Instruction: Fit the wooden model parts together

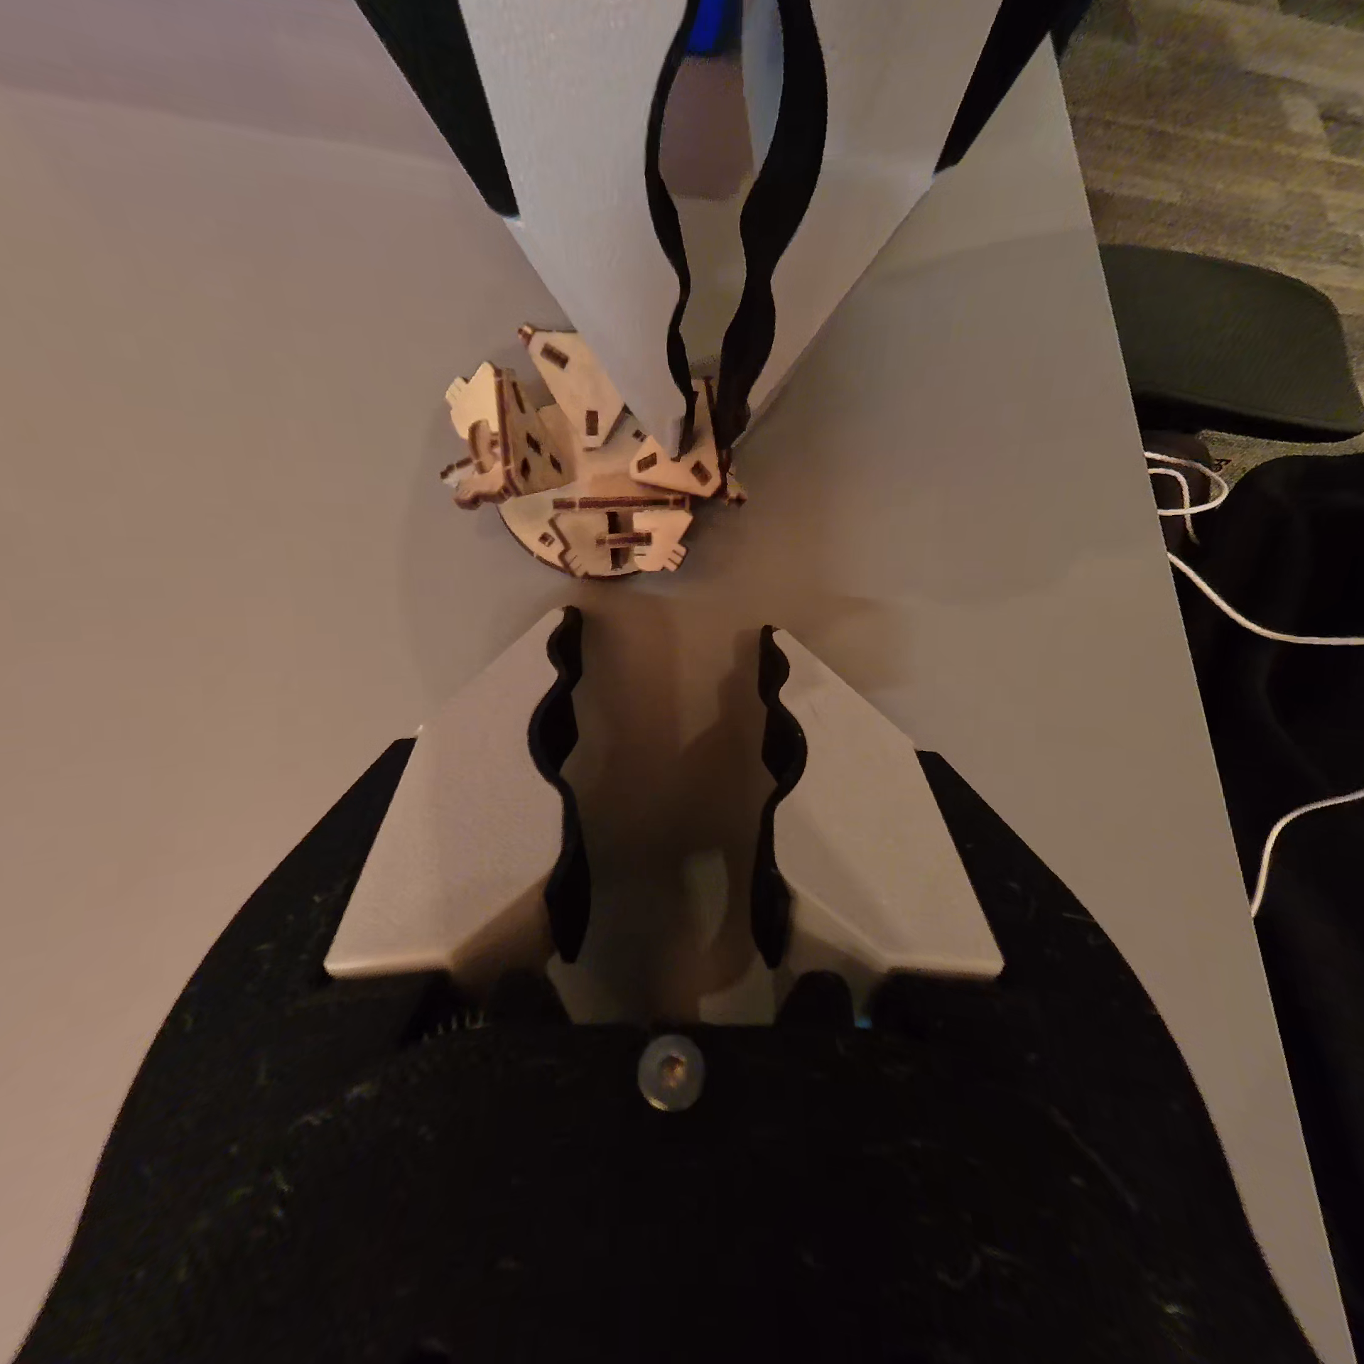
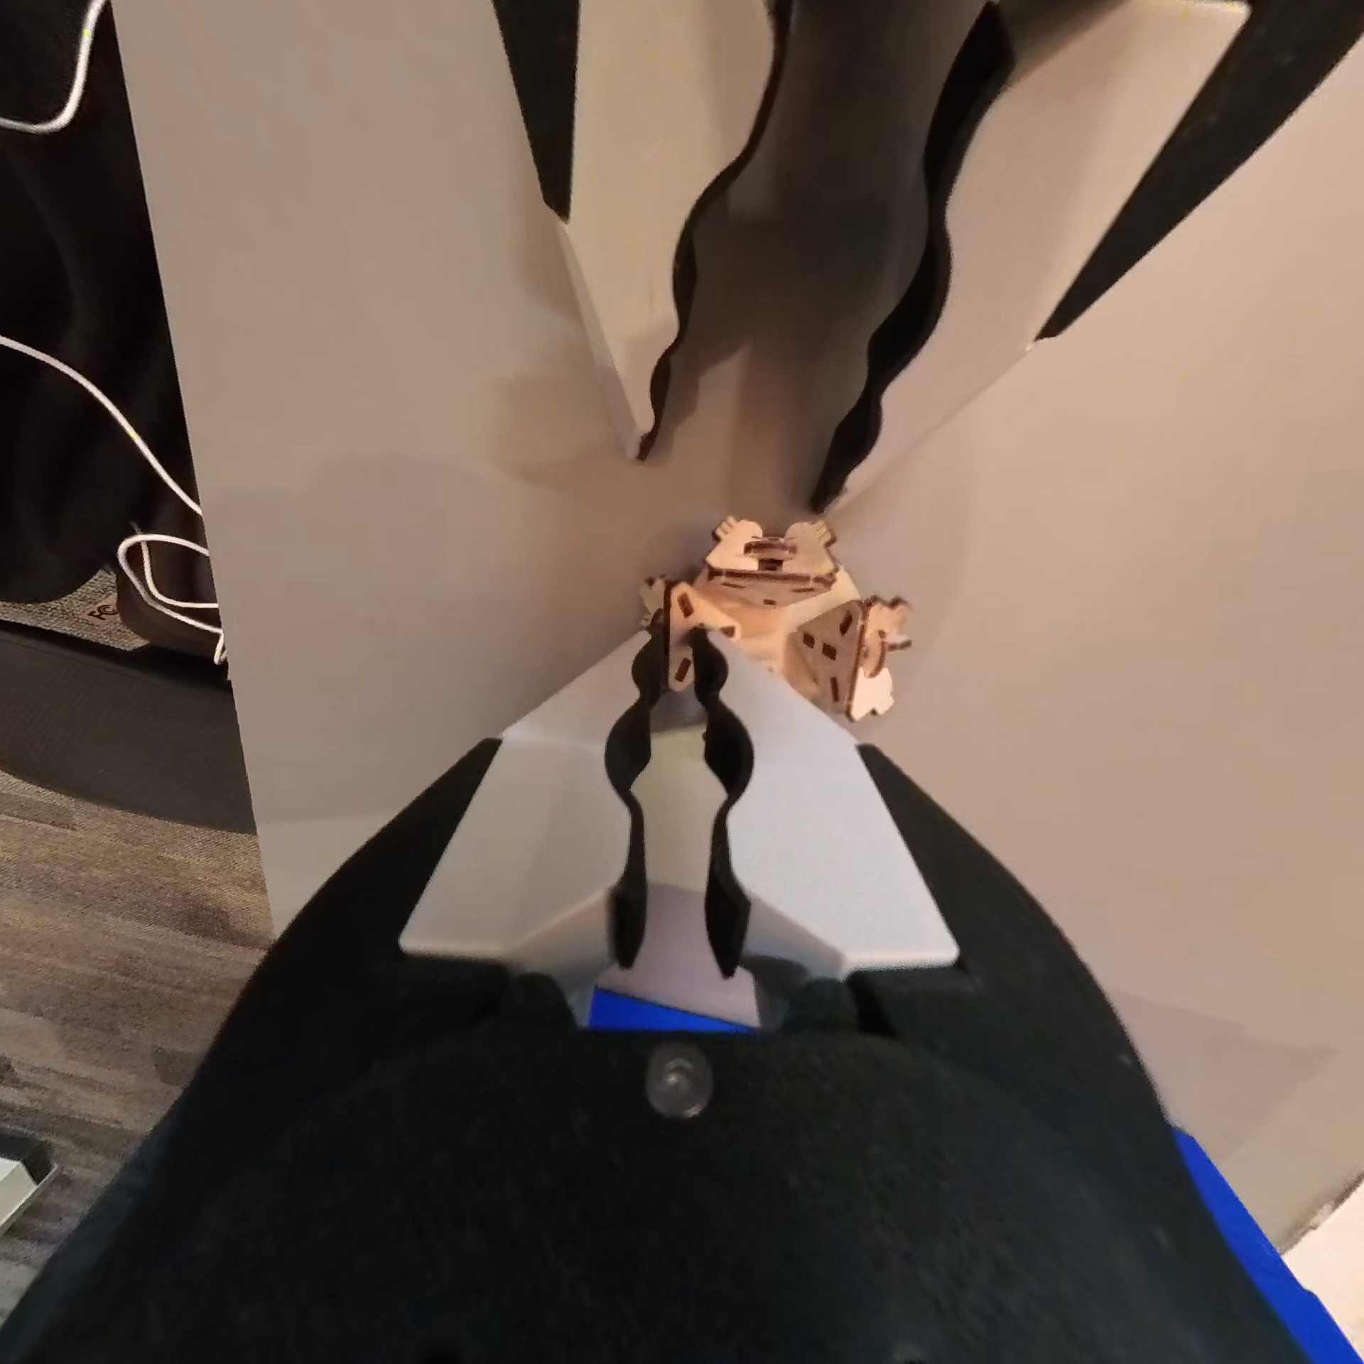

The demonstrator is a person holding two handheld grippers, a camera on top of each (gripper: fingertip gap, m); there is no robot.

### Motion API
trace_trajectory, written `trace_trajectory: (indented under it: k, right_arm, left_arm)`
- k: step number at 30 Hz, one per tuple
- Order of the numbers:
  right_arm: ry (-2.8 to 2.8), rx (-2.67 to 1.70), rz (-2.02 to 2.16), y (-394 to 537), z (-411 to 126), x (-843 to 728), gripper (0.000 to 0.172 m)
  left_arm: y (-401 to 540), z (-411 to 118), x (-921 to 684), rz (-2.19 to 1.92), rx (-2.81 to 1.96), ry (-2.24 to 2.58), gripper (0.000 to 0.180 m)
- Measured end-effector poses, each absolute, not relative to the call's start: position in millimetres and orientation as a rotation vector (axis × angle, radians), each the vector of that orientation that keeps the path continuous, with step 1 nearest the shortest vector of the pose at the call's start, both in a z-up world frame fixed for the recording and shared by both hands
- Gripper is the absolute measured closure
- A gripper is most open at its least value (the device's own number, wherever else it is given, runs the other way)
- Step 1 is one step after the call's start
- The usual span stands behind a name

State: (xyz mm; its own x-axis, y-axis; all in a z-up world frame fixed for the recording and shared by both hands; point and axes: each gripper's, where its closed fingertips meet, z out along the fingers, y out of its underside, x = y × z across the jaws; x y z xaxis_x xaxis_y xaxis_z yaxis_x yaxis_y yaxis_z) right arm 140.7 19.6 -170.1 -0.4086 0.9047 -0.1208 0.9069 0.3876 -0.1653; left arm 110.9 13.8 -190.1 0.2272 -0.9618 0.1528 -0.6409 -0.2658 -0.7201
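A small laser-cut wooden model [image 1: 583, 472] with slotted panels and a round base sits on a white tabletop [image 1: 221, 443]. My right gripper [image 2: 677, 643] is shut on a thin upright wooden panel [image 2: 680, 627] at the model's [image 2: 782, 612] left side, with both black pads pressed on it. In the left wrist view the right gripper [image 1: 705, 435] reaches in from the top onto that panel. My left gripper [image 1: 668, 621] is open and empty, its fingertips a short way in front of the model's round base without touching it. In the right wrist view the left gripper [image 2: 731, 476] shows open beyond the model.
The tabletop's edge [image 1: 1151, 517] runs down the right of the left wrist view. Beyond it are white cables [image 1: 1218, 612], a dark chair seat [image 1: 1218, 339] and carpet [image 1: 1218, 111]. In the right wrist view the cables [image 2: 170, 576] and floor [image 2: 111, 922] lie to the left. The left gripper's tips are roughly 4 cm from the right gripper's.
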Motion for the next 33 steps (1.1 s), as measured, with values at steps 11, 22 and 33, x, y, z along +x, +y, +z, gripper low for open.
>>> trace_trajectory:
  k: [11,22,33]
  right_arm:
    - [2.654,1.716,-0.386,14.3,-170.9,136.9,0.167]
    - [2.674,1.8,-0.425,12.5,-160.4,144.4,0.167]
    - [2.891,1.977,-0.703,-21.8,-122.0,122.3,0.169]
  left_arm:
    - [13.6,-189.8,111.2,-0.824,-1.992,1.465,0.134]
    - [13.3,-189.8,111.3,-0.828,-1.993,1.464,0.134]
    - [19.0,-157.0,109.2,-1.088,-1.883,1.301,0.138]
